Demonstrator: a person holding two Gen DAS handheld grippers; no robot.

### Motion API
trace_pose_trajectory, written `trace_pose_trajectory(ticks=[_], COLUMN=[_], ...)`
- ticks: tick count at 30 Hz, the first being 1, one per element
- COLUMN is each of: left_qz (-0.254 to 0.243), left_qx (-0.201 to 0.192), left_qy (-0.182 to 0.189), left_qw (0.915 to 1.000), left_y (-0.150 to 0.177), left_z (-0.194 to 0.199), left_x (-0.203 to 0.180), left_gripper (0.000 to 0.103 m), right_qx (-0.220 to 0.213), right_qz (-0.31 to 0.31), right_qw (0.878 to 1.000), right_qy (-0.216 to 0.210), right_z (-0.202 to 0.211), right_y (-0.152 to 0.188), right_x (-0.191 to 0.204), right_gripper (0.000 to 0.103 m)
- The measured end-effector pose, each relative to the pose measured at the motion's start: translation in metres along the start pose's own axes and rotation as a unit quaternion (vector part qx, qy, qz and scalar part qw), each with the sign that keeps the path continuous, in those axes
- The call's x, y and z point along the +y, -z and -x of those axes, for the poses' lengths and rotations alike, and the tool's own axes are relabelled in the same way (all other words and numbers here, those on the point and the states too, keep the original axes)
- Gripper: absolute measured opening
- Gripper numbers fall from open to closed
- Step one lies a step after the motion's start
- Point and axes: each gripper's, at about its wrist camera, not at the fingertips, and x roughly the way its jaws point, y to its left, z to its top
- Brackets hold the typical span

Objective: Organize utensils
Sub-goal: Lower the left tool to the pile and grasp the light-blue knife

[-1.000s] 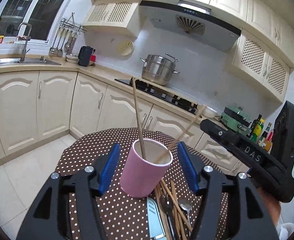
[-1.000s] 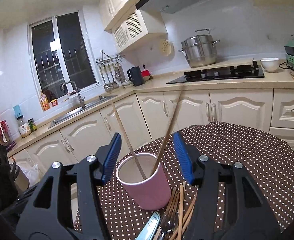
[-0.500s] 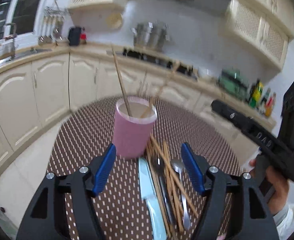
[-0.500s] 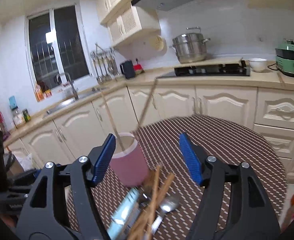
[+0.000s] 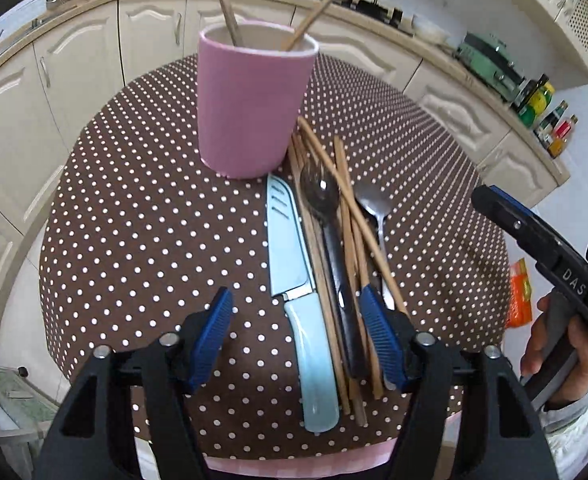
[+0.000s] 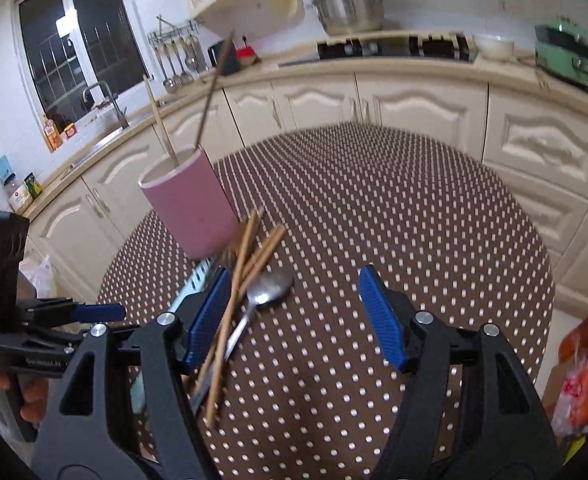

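Observation:
A pink cup [image 5: 253, 104] [image 6: 189, 208] stands on the brown dotted table [image 5: 133, 220] with two chopsticks leaning in it. Before it lie a pale blue knife [image 5: 298, 280], a black-handled spoon [image 5: 326, 204], a silver spoon [image 5: 374, 200] [image 6: 269, 284] and several loose chopsticks [image 5: 350, 216] [image 6: 249, 256]. My left gripper [image 5: 296, 332] hovers over the knife handle and the chopstick ends. Its jaws are closing, and the pads touch nothing. My right gripper [image 6: 294, 312] is open above bare cloth, just right of the pile.
Cream cabinets and a worktop with a hob ring the far side of the table. An orange packet [image 5: 520, 296] [image 6: 586, 368] sits off the table's right edge. A hand [image 5: 550, 344] holds the right gripper's handle.
Both grippers have dropped and tipped down toward the table. The cup has slid from between the jaws to the upper part of each view. The right jaws have widened.

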Motion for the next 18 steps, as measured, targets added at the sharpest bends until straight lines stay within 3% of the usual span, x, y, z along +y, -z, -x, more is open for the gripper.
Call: trace_pose_trajectory(ticks=[4,9,13,18], left_qz=[-0.008,0.001,-0.007,-0.007], left_qx=[0.029,0.033,0.043,0.047], left_qy=[-0.026,-0.029,-0.061,-0.071], left_qw=[0.9992,0.9990,0.9972,0.9964], left_y=[-0.004,-0.015,-0.030,-0.041], left_z=[-0.022,-0.035,-0.048,-0.053], left_x=[-0.002,-0.003,-0.004,-0.005], left_gripper=[0.056,0.056,0.056,0.055], right_qx=[0.017,0.029,0.035,0.038], right_qz=[0.000,0.000,-0.001,0.000], right_qw=[1.000,1.000,0.999,0.999], right_qy=[-0.007,-0.011,-0.011,-0.011], right_z=[-0.007,-0.014,-0.018,-0.021], right_y=[0.007,0.009,0.007,0.004], right_x=[-0.001,-0.002,-0.001,-0.003], right_gripper=[0.066,0.066,0.066,0.066])
